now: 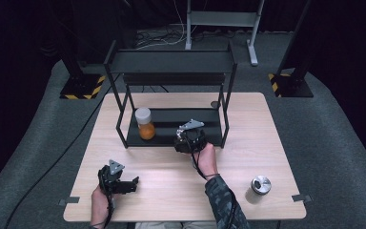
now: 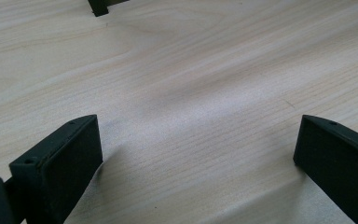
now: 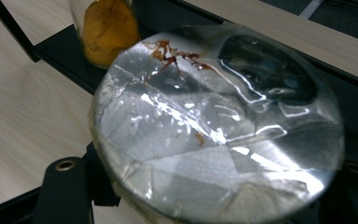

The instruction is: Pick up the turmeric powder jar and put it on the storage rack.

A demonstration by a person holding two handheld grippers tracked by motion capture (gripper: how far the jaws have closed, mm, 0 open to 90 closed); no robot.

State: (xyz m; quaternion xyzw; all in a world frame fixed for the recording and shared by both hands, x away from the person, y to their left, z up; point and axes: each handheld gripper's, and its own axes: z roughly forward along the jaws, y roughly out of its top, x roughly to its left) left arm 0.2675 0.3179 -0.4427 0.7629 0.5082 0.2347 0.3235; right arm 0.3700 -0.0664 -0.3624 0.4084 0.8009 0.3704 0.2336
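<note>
Right gripper (image 1: 189, 138) at the front edge of the black metal two-tier shelf rack (image 1: 171, 61), jaws clamped on a clear jar with a foil-and-film covered top (image 3: 216, 135); seen from the right gripper view, that shiny round top wrinkled, streaked with reddish-brown residue, the two black jaws pressed against its sides. Jar held just over the rack's lower black tray (image 1: 205, 117), near the front right post. On that same tray, to the left and a little apart from the held jar, a clear jar with a white lid and orange powder inside (image 1: 145, 123), upright; the same orange contents (image 3: 109, 30) visible behind the held jar's top. Left gripper (image 1: 124, 183) low over the pale wooden table (image 1: 248, 124) near its front left, well apart from the rack, jaws spread wide with only bare wood grain between them in the left gripper view. Near the table's front right corner, a silver-topped round jar (image 1: 260, 184), standing alone, well apart from both grippers.
</note>
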